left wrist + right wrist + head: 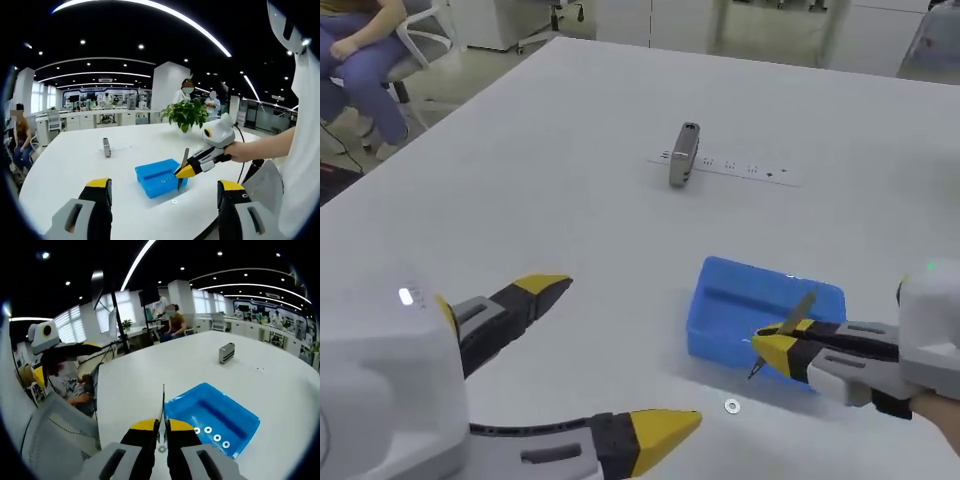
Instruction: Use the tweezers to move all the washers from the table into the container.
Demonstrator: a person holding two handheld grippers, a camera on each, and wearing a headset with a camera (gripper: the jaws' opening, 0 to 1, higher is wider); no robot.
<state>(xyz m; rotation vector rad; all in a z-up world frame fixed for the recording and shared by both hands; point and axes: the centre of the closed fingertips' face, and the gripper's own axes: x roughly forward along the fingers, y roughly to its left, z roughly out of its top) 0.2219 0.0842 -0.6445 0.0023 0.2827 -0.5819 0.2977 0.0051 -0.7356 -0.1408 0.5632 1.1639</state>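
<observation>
One washer (732, 405) lies alone on the white tabletop (550, 190), close to you and just in front of the blue container (712, 335). Your left gripper (630, 352) is the nearest thing. Its jaws are wide apart and hold nothing. Your right gripper (775, 348) has its jaws pressed together on the tweezers (163, 405), and the tips point down just beside that washer.

The washer is thin, flat and hard, and I think very light, so it may slide away or jump out from the tips. Take it across the ring, one tip through the hole and one at the outer edge, and squeeze softly.

The container is low and open, and four washers (217, 437) lie in a row inside. Only its front wall stands between the last washer and its place.

Farther away, a small grey box (684, 155) stands by a power strip (740, 168), well apart from your work. A person (360, 50) sits beyond the tabletop's far corner.
</observation>
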